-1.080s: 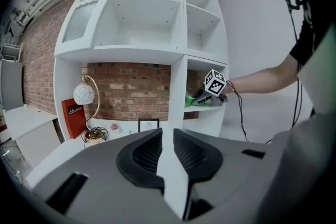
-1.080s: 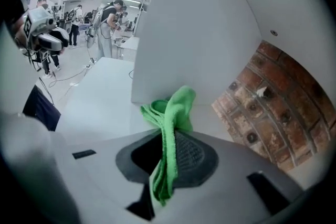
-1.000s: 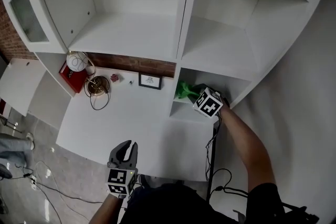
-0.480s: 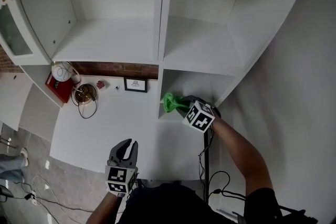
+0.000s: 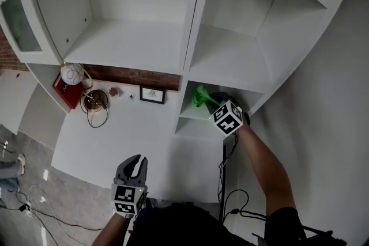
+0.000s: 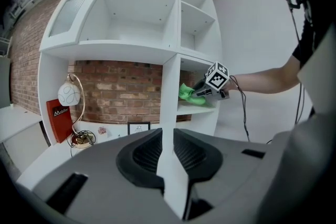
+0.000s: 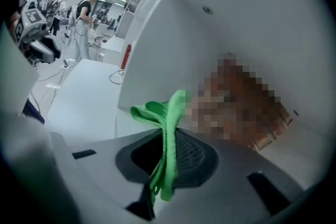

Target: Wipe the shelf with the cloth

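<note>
Right gripper (image 5: pixel 212 104) is reached into the lower right compartment of the white shelf (image 5: pixel 196 117). Its jaws are closed on the green cloth (image 5: pixel 201 96). This is confirmed in the right gripper view: a fold of cloth (image 7: pixel 167 123) is pinched between the pads of the right gripper (image 7: pixel 168 150), and the free end is bunched ahead of the tips.

The cloth is located at the left side of that compartment, just beside the vertical divider and near the board's front edge. In the left gripper view the cloth (image 6: pixel 187 94) is seen lying low on the board of the shelf (image 6: pixel 195 109). Firm contact cannot be confirmed.

Left gripper (image 5: pixel 132 165) is held low, off the front edge of the white desktop (image 5: pixel 138 135), well apart from the shelf. Its fingers are set narrowly apart and nothing is held between them. Only the shelf divider is seen through the gap of the left gripper (image 6: pixel 168 150).

At the desktop's back edge, under the left shelf section:
- A globe lamp (image 5: pixel 72 73) and a red box (image 5: pixel 64 91) are at the left corner.
- A coiled cable (image 5: pixel 94 104) is beside them.
- A small framed picture (image 5: pixel 151 94) is leaned on the brick wall near the divider.
</note>
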The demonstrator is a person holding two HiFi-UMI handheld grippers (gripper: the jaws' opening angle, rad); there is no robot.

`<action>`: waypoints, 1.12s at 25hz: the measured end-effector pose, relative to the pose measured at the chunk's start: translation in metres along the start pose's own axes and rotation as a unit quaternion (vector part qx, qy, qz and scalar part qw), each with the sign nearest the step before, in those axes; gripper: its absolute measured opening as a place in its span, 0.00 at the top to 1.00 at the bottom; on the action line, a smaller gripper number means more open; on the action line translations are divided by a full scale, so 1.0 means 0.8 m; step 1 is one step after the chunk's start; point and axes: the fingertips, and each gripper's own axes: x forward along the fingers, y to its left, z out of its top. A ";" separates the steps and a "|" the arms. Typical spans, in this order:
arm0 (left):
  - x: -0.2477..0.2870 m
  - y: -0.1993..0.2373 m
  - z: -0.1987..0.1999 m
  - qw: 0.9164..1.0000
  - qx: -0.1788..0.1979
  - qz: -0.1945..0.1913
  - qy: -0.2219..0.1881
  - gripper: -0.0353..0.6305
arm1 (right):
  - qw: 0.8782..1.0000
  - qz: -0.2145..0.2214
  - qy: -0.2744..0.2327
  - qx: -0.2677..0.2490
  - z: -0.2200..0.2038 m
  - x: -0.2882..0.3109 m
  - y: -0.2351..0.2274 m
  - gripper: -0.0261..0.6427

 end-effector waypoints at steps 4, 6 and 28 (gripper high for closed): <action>-0.023 0.022 -0.009 0.999 -0.017 0.031 0.002 0.85 | 0.998 -0.015 0.040 0.037 -0.019 0.038 -0.036 0.89; -0.036 0.034 -0.015 0.999 -0.024 0.048 0.006 0.85 | 0.997 -0.028 0.062 0.037 -0.026 0.056 -0.055 0.89; -0.051 0.025 -0.028 0.999 -0.030 0.032 0.003 0.85 | 0.987 0.071 0.104 0.099 -0.054 0.045 0.012 0.89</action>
